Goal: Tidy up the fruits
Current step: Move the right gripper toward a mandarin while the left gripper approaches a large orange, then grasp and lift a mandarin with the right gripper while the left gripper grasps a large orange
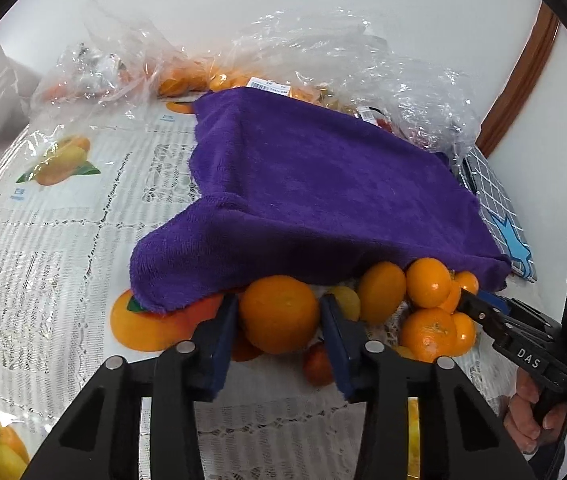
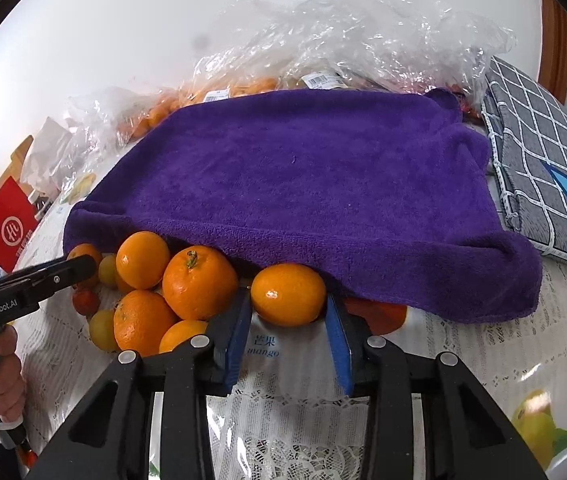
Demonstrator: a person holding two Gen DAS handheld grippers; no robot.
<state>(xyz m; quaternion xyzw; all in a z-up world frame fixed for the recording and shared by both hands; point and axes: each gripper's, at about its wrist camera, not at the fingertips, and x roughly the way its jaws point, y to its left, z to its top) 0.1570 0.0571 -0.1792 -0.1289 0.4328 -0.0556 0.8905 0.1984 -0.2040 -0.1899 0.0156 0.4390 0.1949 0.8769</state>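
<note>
Nearest to us, the left tongs sit around a large orange, pads on both flanks, so we judge them clamped on it; the right tongs likewise bracket a smaller orange, though whether they press or merely touch we cannot tell. Both fruits lie on the surface at the near edge of a purple towel whose hem drapes over them. Between the 2 grips sits the rest of the pile of oranges, with small yellow and red fruits mixed in, all touching. We think lifting either orange could snag the towel hem and drag it, or loosen a neighbour and send it rolling off the surface. A hard squeeze could also bruise the skin. Farther off, crinkled plastic bags of more fruit lie behind the towel, and a tugged towel might disturb them.
</note>
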